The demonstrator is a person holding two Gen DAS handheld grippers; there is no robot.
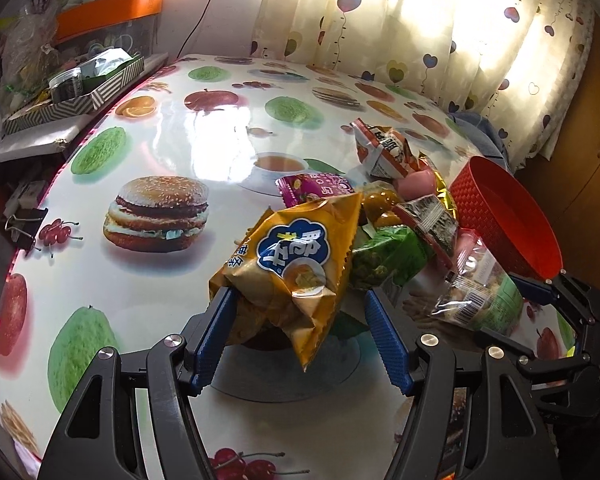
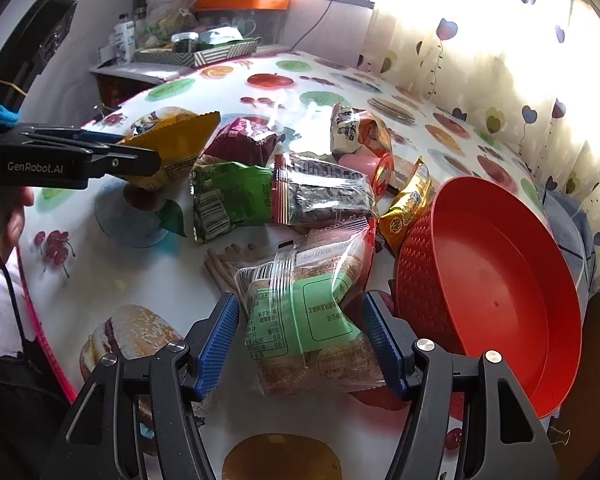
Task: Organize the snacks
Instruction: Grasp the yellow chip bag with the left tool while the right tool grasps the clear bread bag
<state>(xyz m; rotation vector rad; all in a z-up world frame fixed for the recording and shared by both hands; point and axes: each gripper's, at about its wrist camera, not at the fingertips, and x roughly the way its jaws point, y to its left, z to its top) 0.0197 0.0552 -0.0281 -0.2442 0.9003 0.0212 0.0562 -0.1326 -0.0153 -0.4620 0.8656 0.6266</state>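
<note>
Snacks sit in a loose pile on the table (image 1: 148,140), right of centre, w/ a fruit-and-burger print cloth under them. Far left, off the table edge, a striped tray (image 1: 100,92) holds jars and packets on a side shelf. Left claw (image 1: 300,316) has its blue pads apart on either side of a yellow chip bag (image 1: 296,264); bag is touching the left pad, a gap shows before the right pad, and whether it's actually gripped – can't tell. In the right wrist view that same bag (image 2: 172,148) sticks out past the left claw's tip, lifted a bit off the cloth. Next to it: maroon packet (image 2: 244,140), green packet (image 2: 232,196), then a red-edged seaweed-type pack (image 2: 320,192) overlapping the green one. Behind those, a white/orange packet (image 2: 356,128). Right claw (image 2: 300,336) is spread wide around a clear-wrapped pastry pack w/ green label (image 2: 300,312); pads just beside its edges, contact unclear. Gold packet (image 2: 408,208) lies against the red basket (image 2: 420,260), which stands at the table's right edge, tilted toward cam, nothing inside. Heart-print curtain (image 1: 420,40) runs behind.
</note>
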